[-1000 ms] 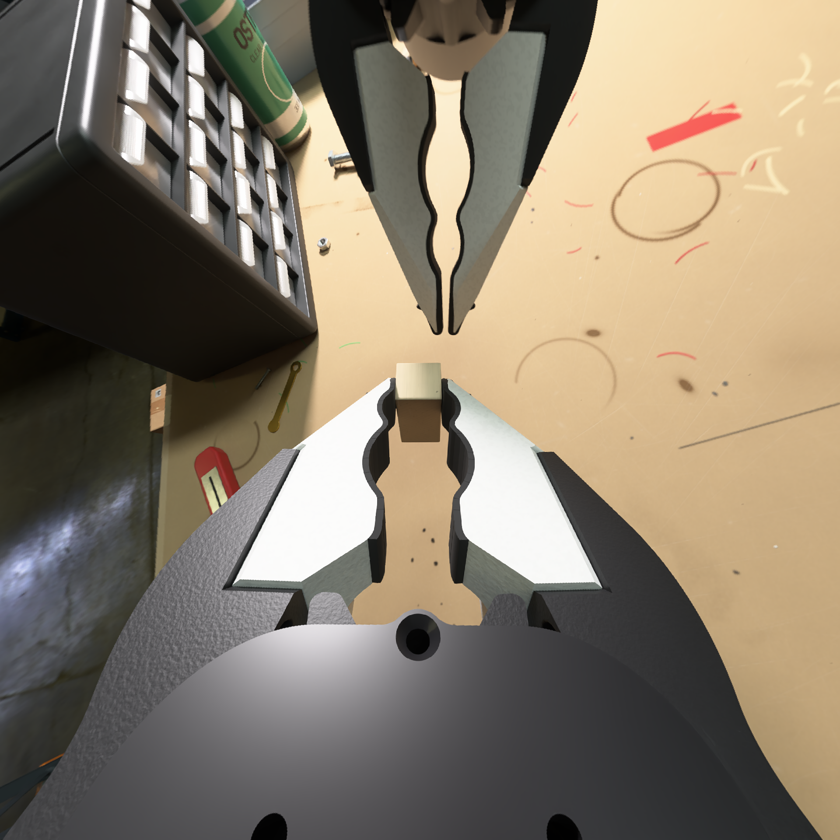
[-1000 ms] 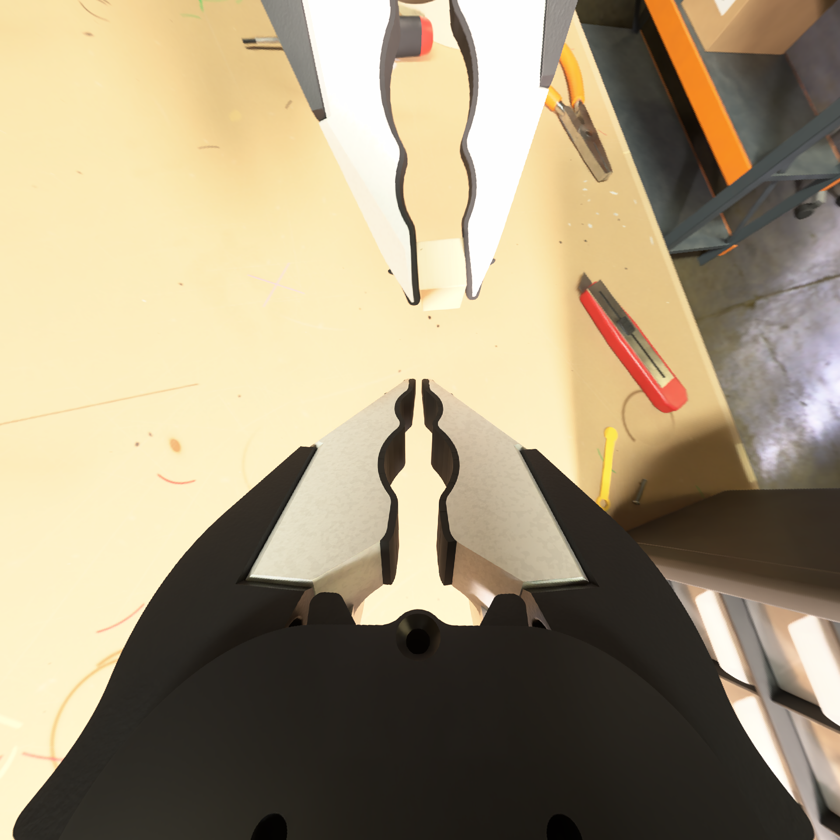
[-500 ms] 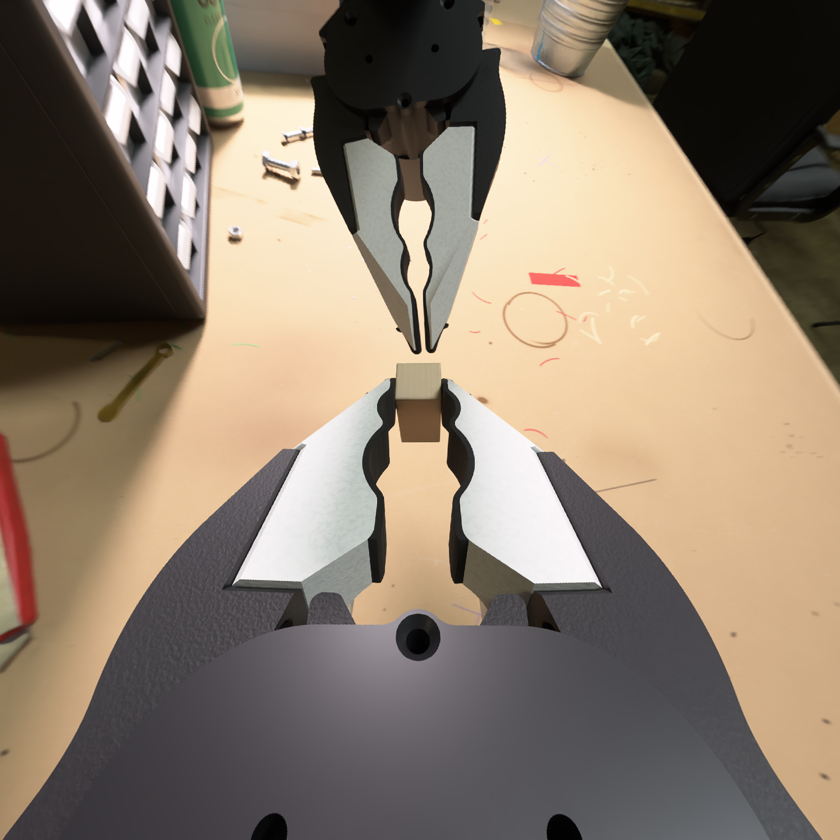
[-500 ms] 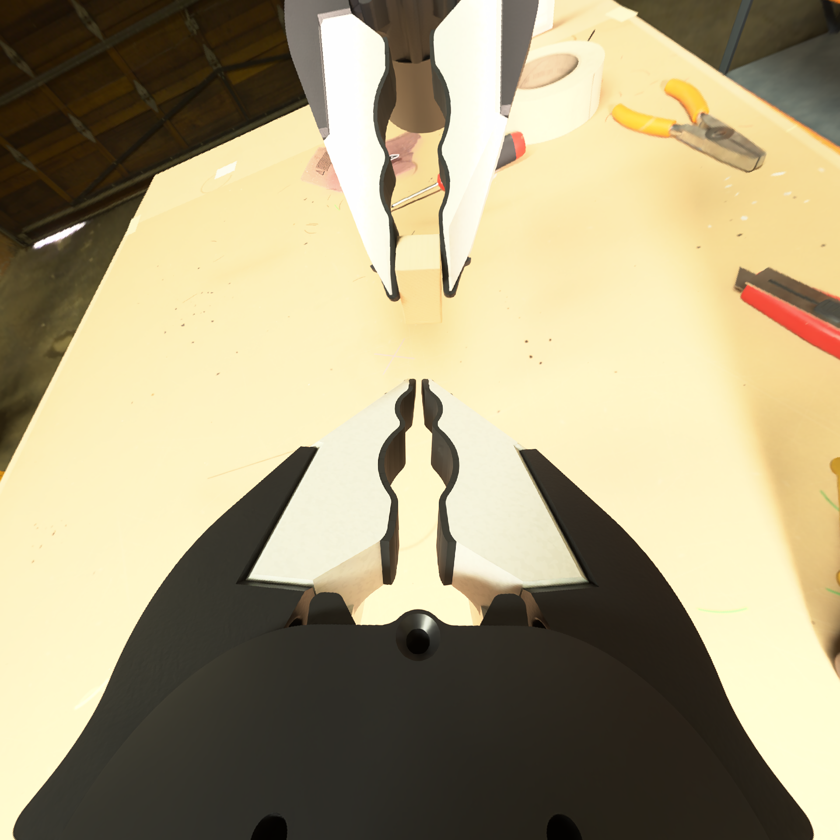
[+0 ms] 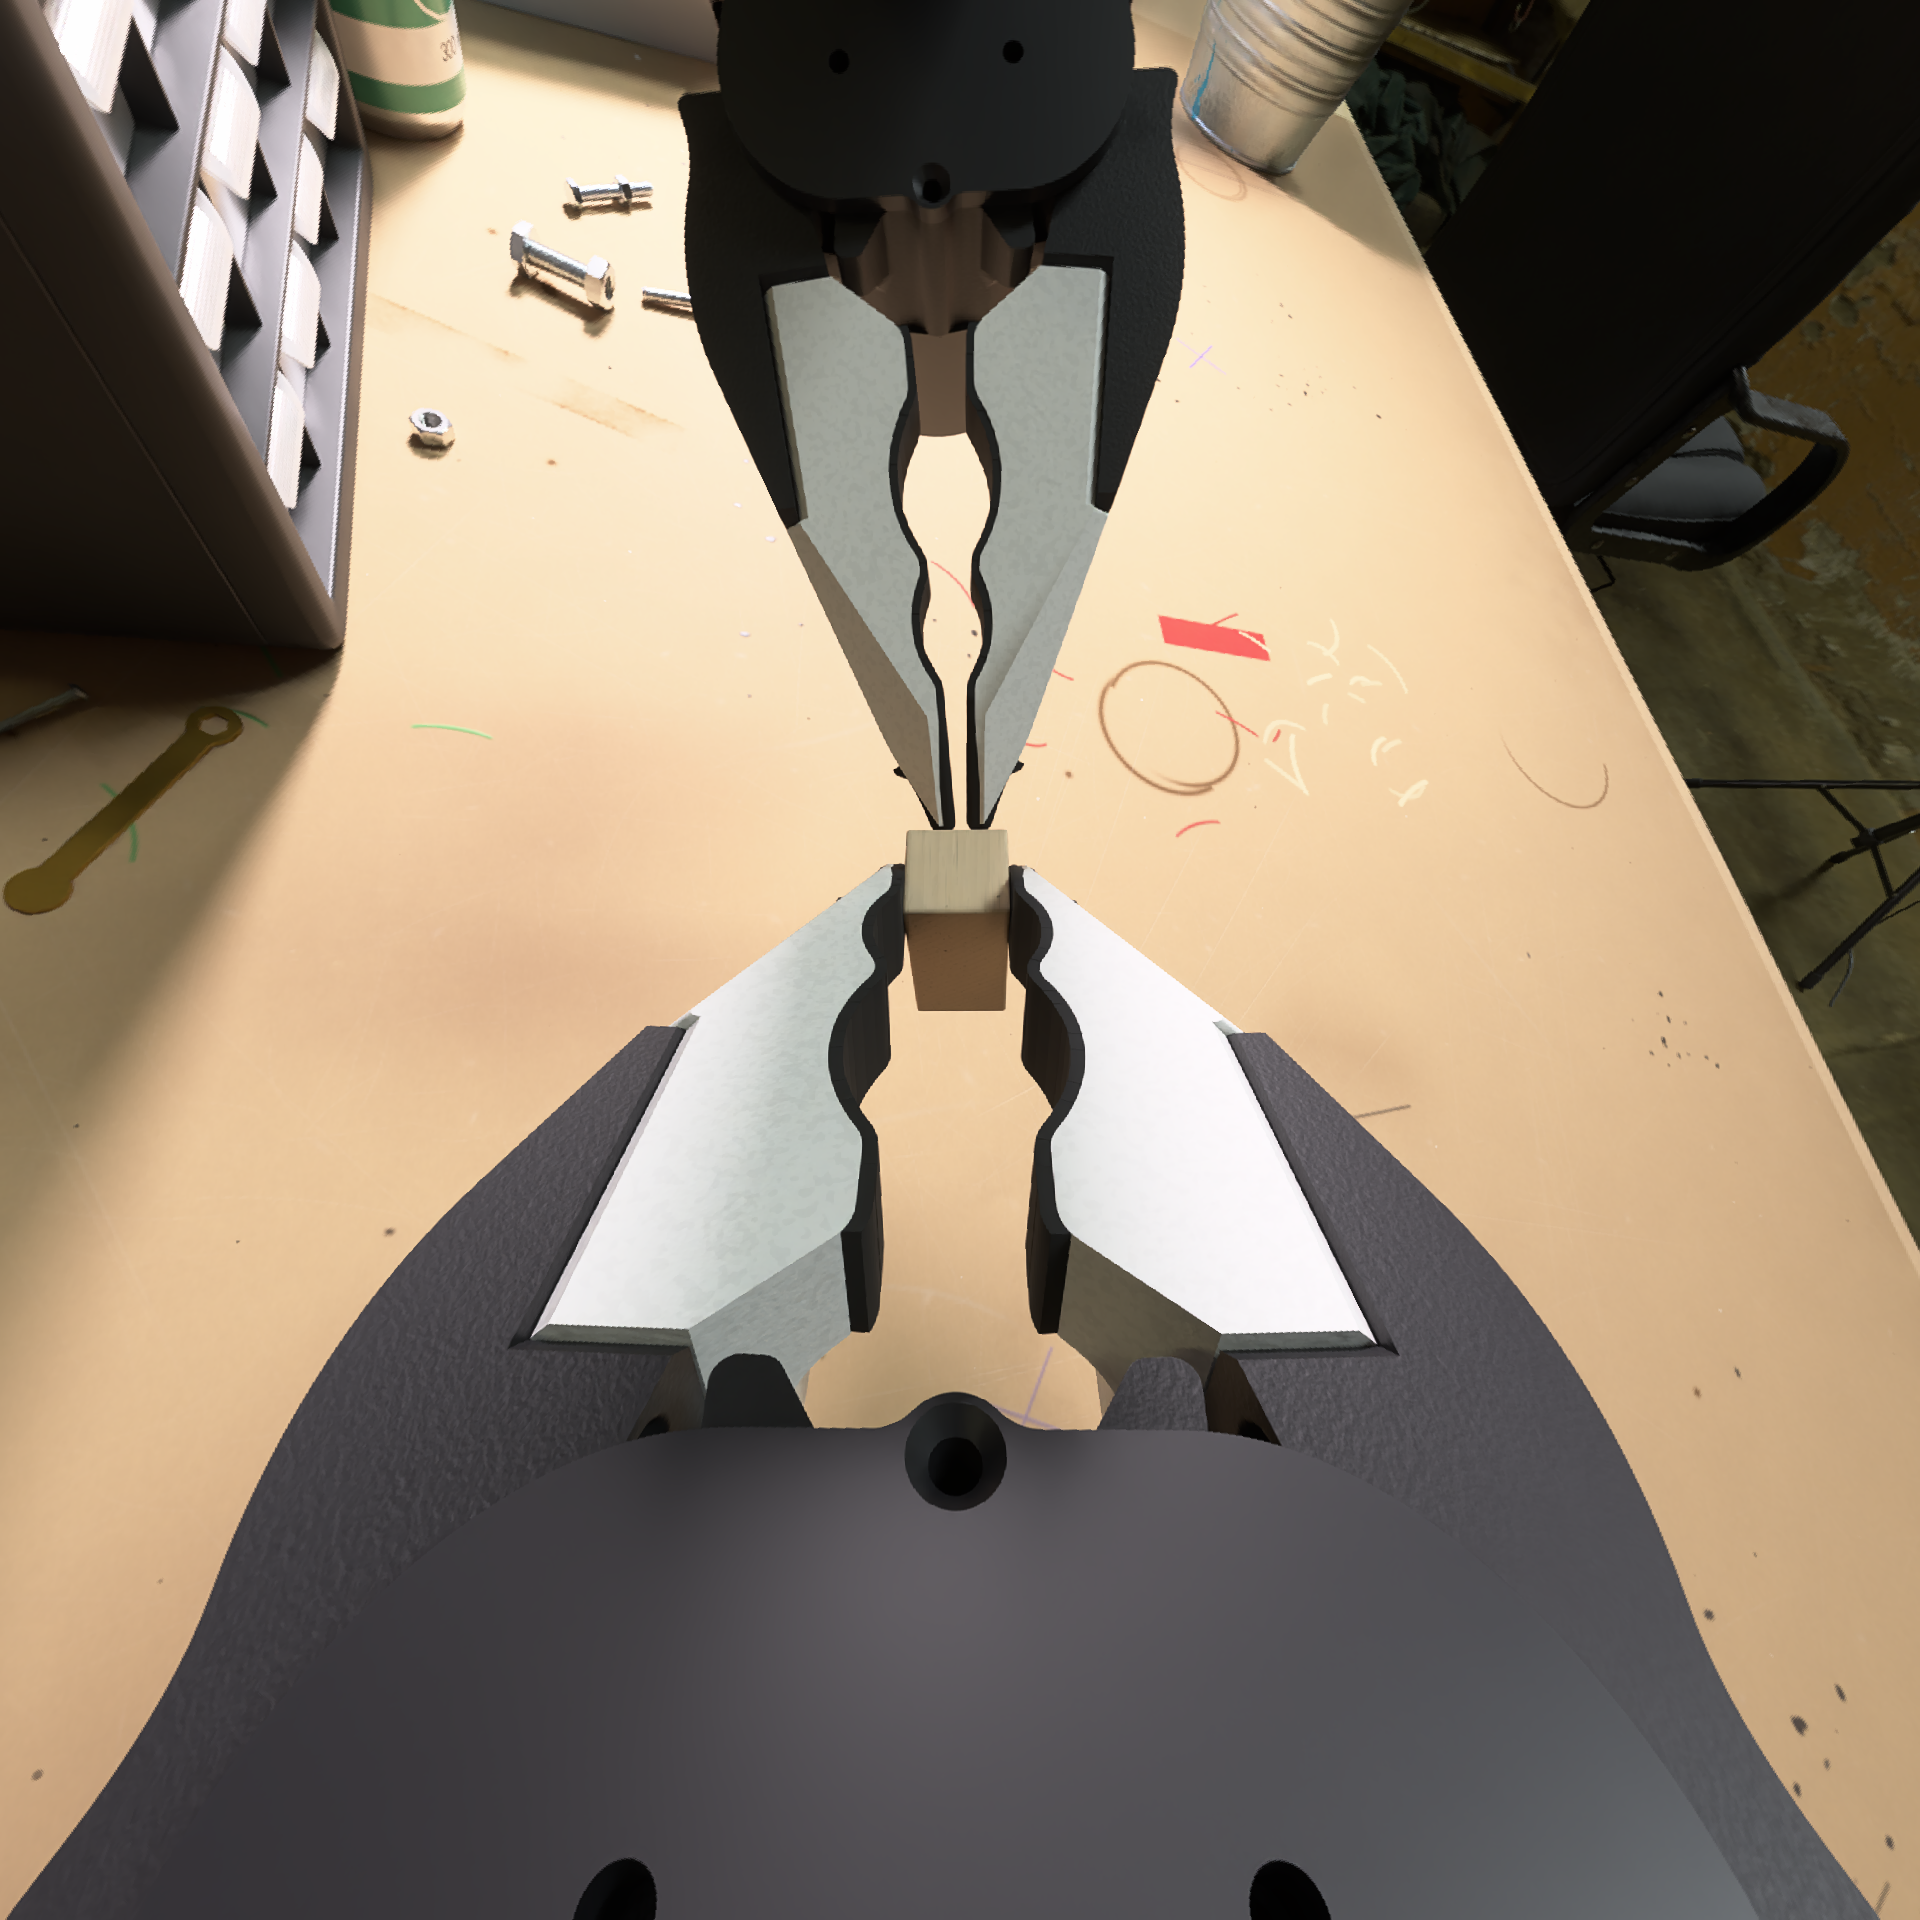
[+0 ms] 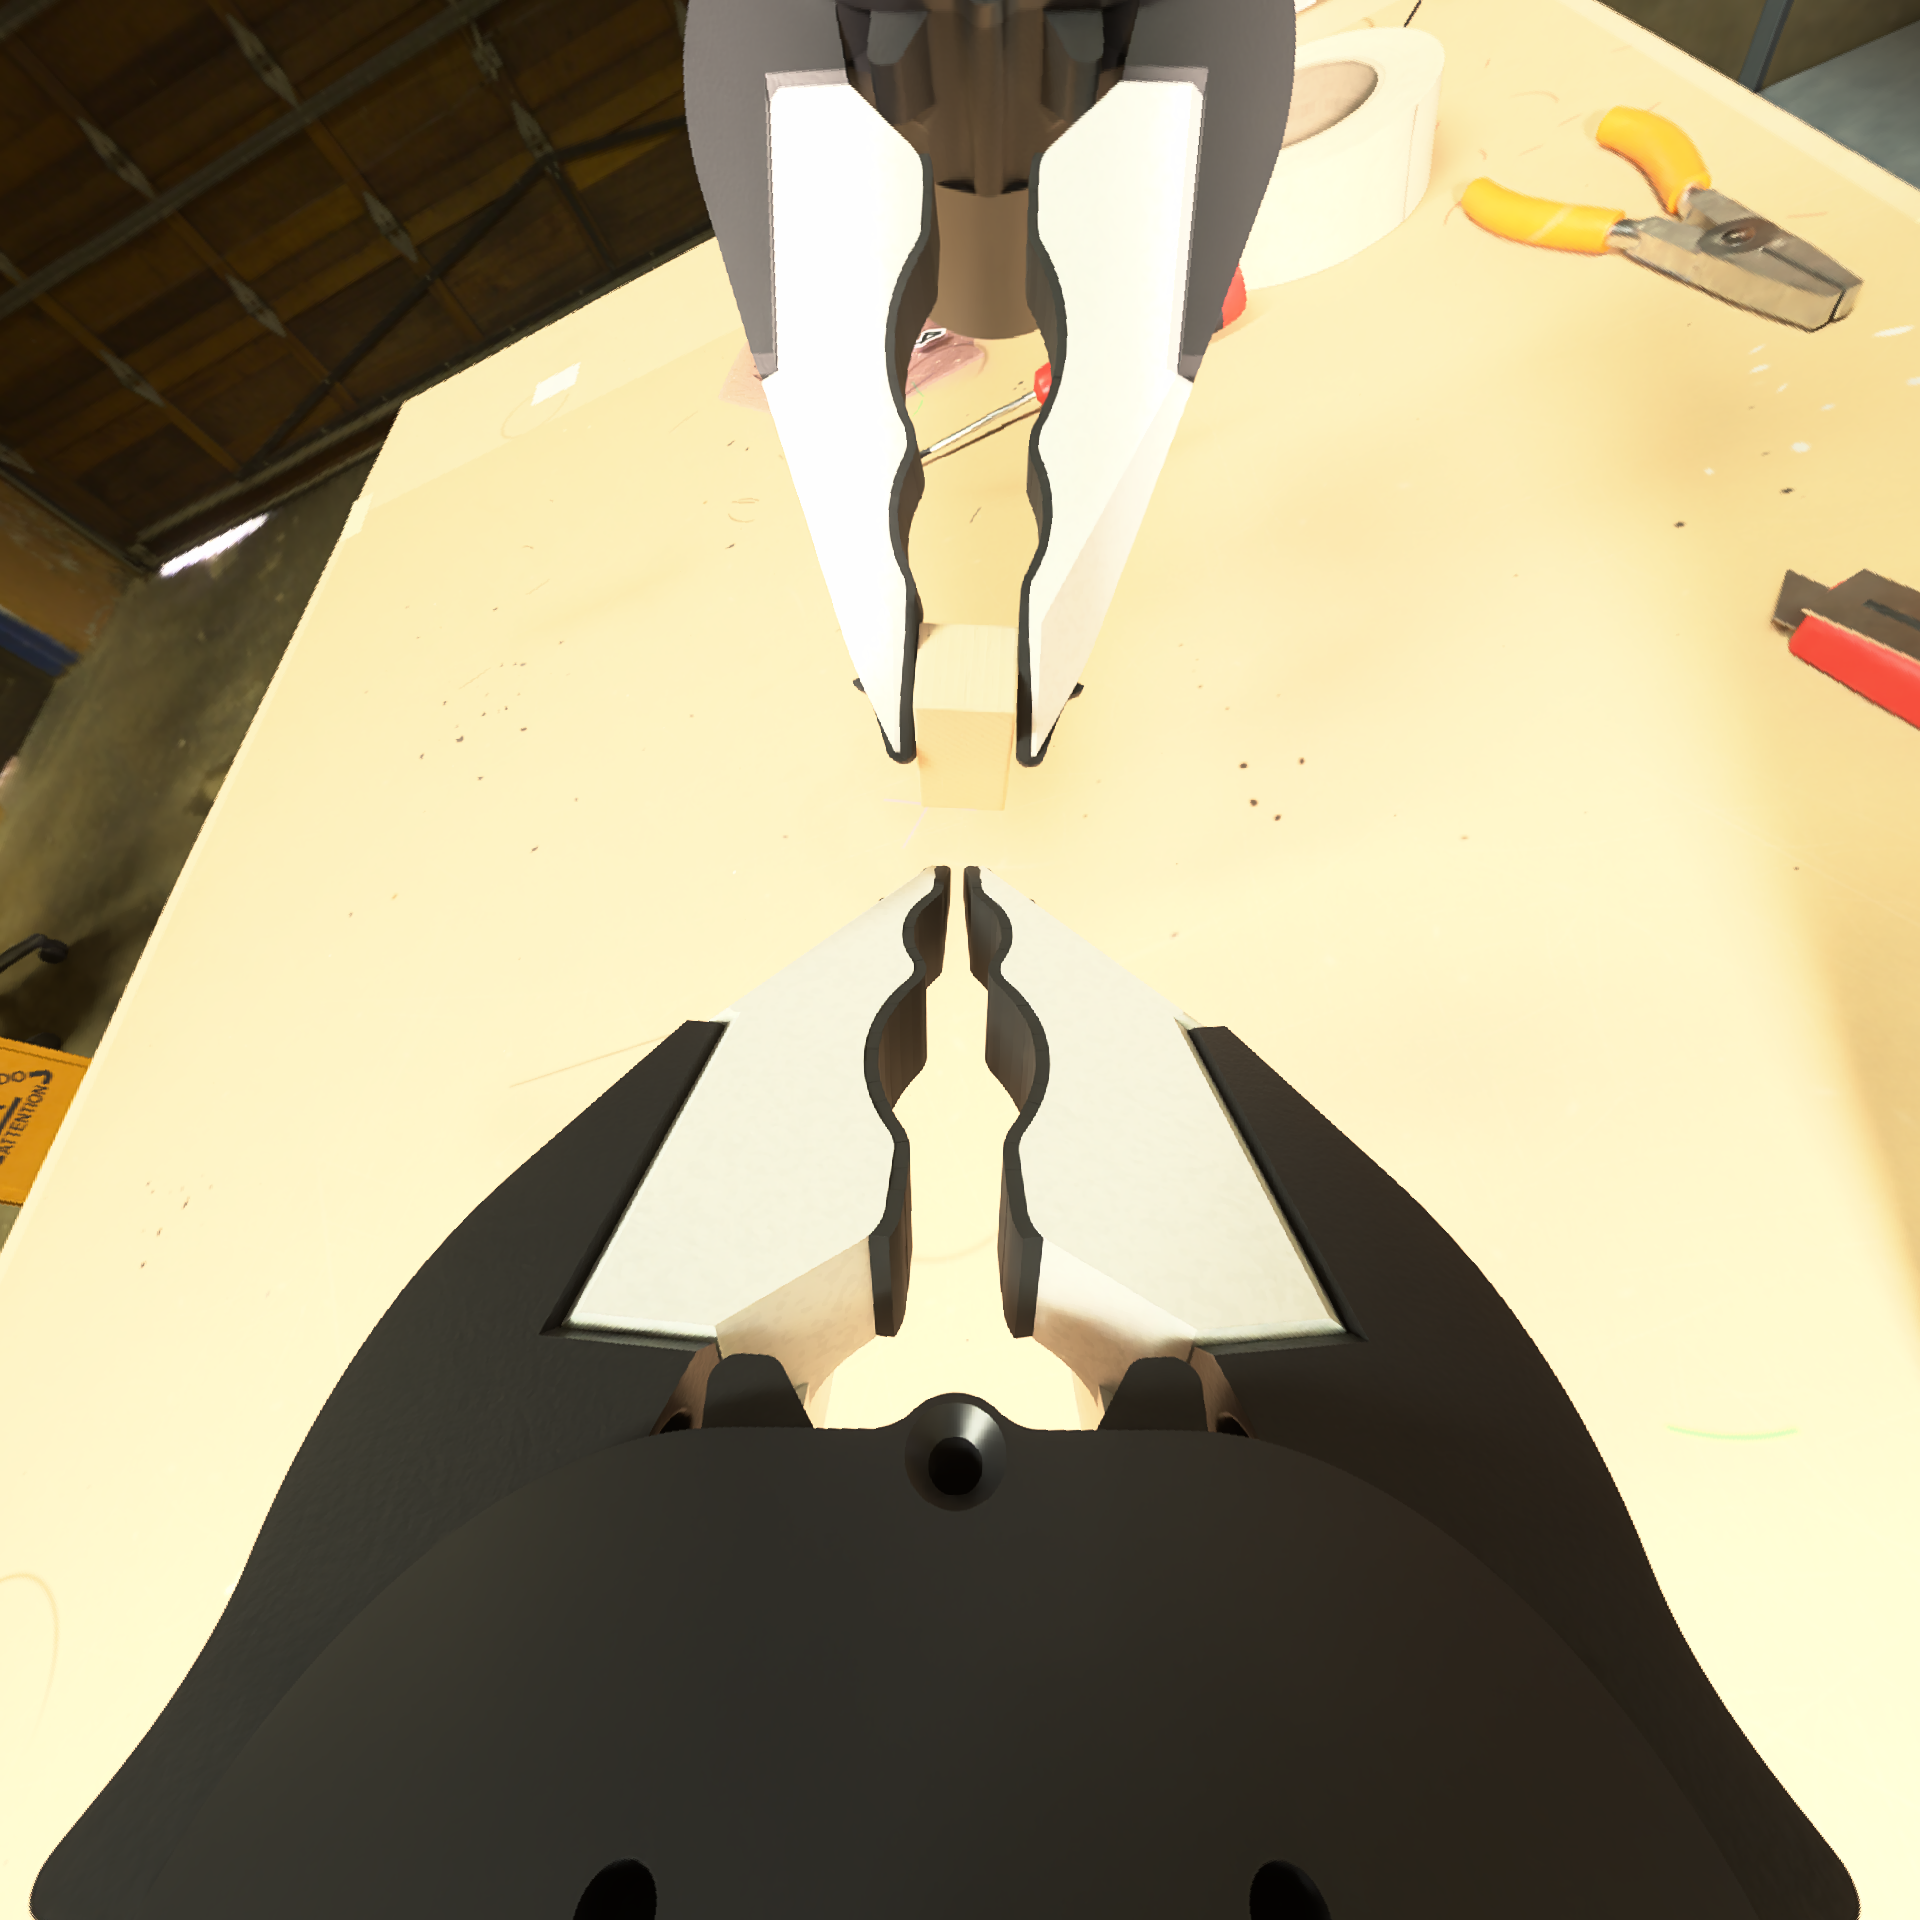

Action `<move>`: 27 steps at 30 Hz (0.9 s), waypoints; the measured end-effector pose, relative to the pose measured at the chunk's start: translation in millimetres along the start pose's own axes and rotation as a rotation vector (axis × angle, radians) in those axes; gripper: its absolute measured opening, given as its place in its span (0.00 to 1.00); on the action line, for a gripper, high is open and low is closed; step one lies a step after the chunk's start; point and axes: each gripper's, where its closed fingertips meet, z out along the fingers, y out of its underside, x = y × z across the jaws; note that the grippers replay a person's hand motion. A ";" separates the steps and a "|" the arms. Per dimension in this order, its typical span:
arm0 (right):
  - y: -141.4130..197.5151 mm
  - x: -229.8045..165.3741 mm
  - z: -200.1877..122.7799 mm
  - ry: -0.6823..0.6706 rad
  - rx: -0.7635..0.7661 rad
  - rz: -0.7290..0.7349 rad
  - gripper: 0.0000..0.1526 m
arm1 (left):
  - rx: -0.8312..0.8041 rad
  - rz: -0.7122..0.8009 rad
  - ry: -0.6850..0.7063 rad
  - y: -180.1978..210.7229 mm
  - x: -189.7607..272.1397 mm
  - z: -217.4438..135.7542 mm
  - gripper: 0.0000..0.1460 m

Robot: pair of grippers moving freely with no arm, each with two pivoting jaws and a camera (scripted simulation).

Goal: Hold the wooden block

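the wooden block point(image 5: 956, 914) sits clamped between the two fingertips of the left hand-held gripper point(image 5: 956, 894), which grips it by its side faces, raised off the worktop point(image 5: 520, 935); its pale end pokes out past the tips, probably so that face stays free. seen from the right wrist view, the block point(image 6: 964, 727) hangs between those white fingers with its lower end sticking out below them and no clear contact with the worktop point(image 6: 520, 831) under it. the grip is far out on the tips, so by my reckoning it holds but has little margin if the block is knocked.

just beyond the block's free end is the right hand-held gripper point(image 6: 957, 873), clenched on nothing, its jaws nearly touching each other. in the left wrist view its tips point(image 5: 957, 821) seem to meet the block's top edge, though whether they touch i cannot tell.

further from the block, to its left, lie a flat brass spanner point(image 5: 125, 810), a nut point(image 5: 430, 426) and bolts point(image 5: 561, 272) beside a dark drawer cabinet point(image 5: 156, 364). beyond the block in the right wrist view are yellow-handled pliers point(image 6: 1683, 234) and a red knife point(image 6: 1860, 644).
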 end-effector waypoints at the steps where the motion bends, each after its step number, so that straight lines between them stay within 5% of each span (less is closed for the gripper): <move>1: -1.0 -0.3 0.0 0.004 0.002 -0.004 0.02 | 0.002 -0.003 0.000 -0.4 0.1 0.4 0.13; 11: -6.8 1.9 -2.7 0.045 0.023 -0.024 0.02 | 0.027 0.011 -0.029 -5.0 -2.5 1.1 0.13; 17: -6.0 1.5 -3.6 0.111 -0.027 -0.087 0.01 | -0.001 0.173 -0.094 -5.1 0.6 2.8 0.13; 27: -39.1 -8.8 -18.1 0.369 0.029 -0.445 0.01 | 0.109 0.497 -0.333 -37.0 14.1 -18.4 0.13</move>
